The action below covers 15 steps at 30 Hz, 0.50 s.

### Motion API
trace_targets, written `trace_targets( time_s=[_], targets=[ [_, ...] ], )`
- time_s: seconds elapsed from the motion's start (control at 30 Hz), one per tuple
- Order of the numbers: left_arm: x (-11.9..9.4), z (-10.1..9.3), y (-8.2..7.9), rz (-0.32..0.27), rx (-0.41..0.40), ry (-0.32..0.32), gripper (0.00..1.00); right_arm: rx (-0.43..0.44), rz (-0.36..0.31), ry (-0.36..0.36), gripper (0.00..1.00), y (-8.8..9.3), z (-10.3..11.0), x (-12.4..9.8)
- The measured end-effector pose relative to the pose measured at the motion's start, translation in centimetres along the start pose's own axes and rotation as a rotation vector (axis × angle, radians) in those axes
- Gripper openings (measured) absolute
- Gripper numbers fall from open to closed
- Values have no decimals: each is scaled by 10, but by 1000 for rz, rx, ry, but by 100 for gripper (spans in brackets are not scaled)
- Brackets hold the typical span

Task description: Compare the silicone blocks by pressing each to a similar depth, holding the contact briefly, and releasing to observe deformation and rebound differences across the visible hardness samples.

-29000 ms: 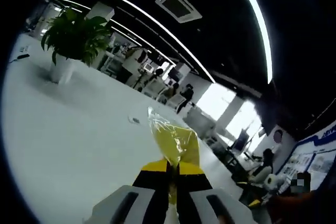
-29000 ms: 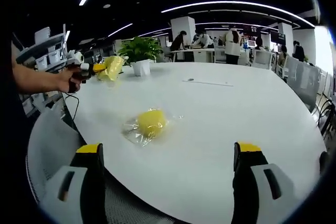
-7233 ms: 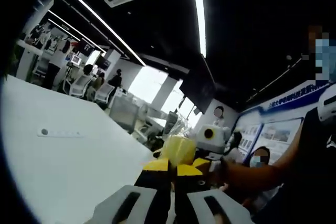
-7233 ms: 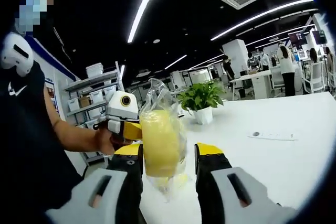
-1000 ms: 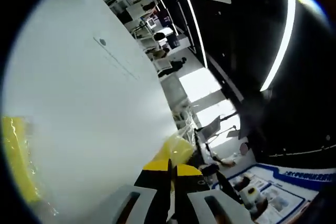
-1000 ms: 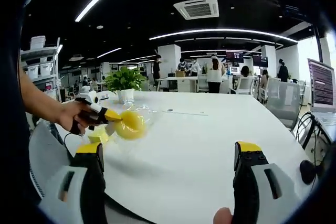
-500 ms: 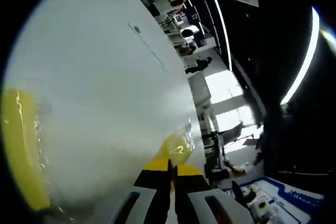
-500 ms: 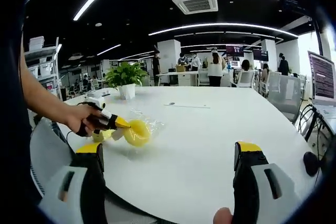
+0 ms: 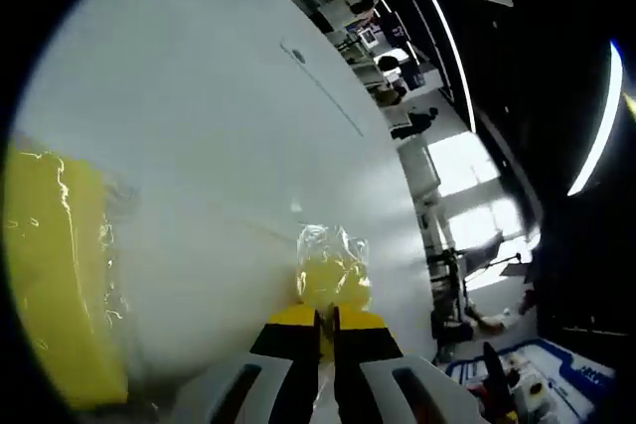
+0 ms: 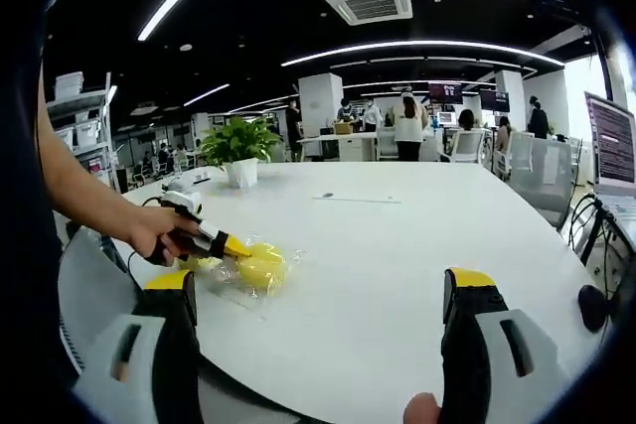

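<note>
Table (image 10: 397,245): white, broad
Left gripper (image 9: 327,317): clamped on bagged yellow block (image 9: 333,275); lower gently (avoid dragging)
Right gripper (image 10: 318,290): wide apart, empty

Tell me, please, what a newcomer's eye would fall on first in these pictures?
Probably the bright yellow silicone block in its clear bag, pinched in the left gripper low over the white table. Next, in the right gripper view, the right gripper standing wide open and empty in front of it.
</note>
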State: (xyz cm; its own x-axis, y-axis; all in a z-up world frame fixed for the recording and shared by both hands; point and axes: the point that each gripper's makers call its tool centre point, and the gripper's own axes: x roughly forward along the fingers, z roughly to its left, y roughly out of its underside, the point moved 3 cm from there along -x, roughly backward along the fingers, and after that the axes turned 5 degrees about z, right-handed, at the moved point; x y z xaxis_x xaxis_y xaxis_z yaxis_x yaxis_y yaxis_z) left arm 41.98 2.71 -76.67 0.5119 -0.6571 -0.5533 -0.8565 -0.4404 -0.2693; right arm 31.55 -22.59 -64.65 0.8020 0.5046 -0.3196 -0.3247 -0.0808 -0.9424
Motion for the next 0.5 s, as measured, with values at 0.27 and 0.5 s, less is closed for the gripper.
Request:
trace_targets(
  time_s=[0.27,0.5],
  targets=[
    [1,-2,0,65,210,-72,3,0,0,-17,97,-1,5,2],
    [-1,2,-3,71,227,-49,8,8,13,-25,97,1,6,1]
  ],
)
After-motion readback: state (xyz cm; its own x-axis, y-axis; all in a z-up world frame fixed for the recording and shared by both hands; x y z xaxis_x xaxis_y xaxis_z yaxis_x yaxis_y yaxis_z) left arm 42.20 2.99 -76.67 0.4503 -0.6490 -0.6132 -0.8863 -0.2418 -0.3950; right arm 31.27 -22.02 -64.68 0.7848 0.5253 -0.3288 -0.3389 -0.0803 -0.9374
